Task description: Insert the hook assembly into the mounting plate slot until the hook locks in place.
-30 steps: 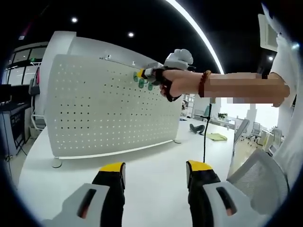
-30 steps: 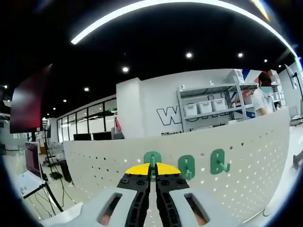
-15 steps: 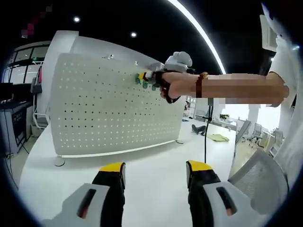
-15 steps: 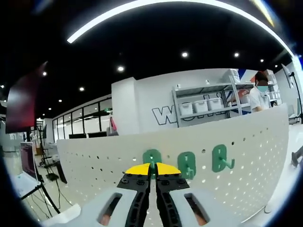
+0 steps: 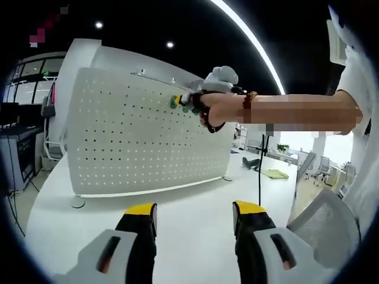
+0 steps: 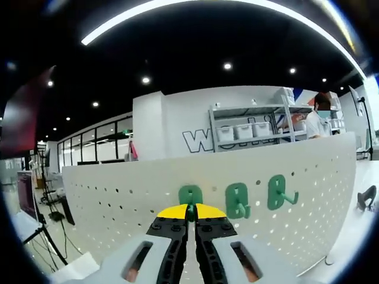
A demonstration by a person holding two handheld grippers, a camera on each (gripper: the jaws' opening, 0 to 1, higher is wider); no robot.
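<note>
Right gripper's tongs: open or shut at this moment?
Shut on the green hook: the right gripper shows its yellow tips pressed together around the hook's base, against the white pegboard.

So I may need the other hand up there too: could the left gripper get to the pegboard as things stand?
Probably yes. The left gripper hangs open and empty over the bare white table, with nothing between it and the pegboard. Only the upper corner is taken, where the right gripper works at the green hooks.

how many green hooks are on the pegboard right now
3, in a row near the top edge of the pegboard: left hook held by the right gripper, middle hook, right hook. No others visible.
</note>
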